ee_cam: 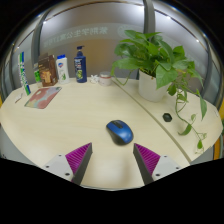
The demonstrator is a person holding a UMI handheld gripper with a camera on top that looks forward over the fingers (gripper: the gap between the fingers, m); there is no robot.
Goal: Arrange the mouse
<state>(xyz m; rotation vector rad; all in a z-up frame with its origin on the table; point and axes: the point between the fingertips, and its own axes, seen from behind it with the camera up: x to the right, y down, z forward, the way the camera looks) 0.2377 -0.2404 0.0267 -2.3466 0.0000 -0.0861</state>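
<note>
A blue and black mouse [120, 132] lies on the pale beige table [70, 115], just ahead of my fingers and slightly right of the midline between them. My gripper [113, 160] is open and empty, its purple pads [79, 157] spread wide apart above the table. The mouse is beyond the fingertips, not between them.
A leafy potted plant in a white pot [152, 80] stands to the right of the mouse. A dark blue can [81, 65], a white bottle [62, 67], small boxes [45, 71] and an orange card [42, 96] are at the far left. A small round cable hole [168, 117] lies right.
</note>
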